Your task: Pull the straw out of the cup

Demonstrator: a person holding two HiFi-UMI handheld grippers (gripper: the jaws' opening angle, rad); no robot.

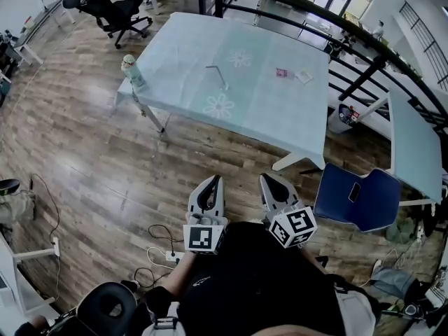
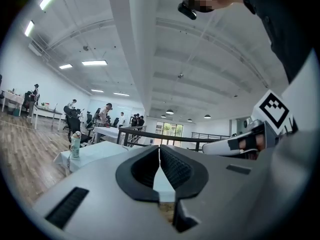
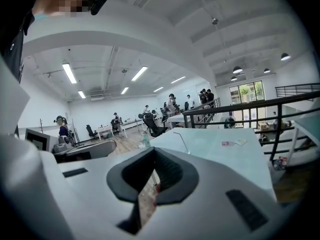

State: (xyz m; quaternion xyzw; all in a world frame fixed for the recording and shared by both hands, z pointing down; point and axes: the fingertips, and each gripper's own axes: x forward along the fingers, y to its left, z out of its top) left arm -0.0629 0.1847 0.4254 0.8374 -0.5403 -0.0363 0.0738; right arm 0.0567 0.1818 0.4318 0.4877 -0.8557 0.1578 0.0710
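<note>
A pale green cup (image 1: 131, 71) stands at the near left corner of a table with a light blue cloth (image 1: 266, 110). A thin bent straw (image 1: 218, 74) lies on the cloth near the middle, apart from the cup. Both grippers are held close to my body, far short of the table. My left gripper (image 1: 213, 181) is shut with nothing in it, and my right gripper (image 1: 269, 180) beside it looks shut and empty too. In the left gripper view the cup (image 2: 75, 145) shows far off to the left of the jaws. In the right gripper view the cup (image 3: 145, 140) and straw (image 3: 182, 142) lie ahead.
A blue chair (image 1: 357, 198) stands at the table's near right corner, beside a second table (image 1: 416, 145). A black railing (image 1: 315, 12) runs behind. An office chair (image 1: 115, 12) is at far left. A power strip with cables (image 1: 164, 254) lies on the wooden floor. Small cards (image 1: 282, 73) rest on the cloth.
</note>
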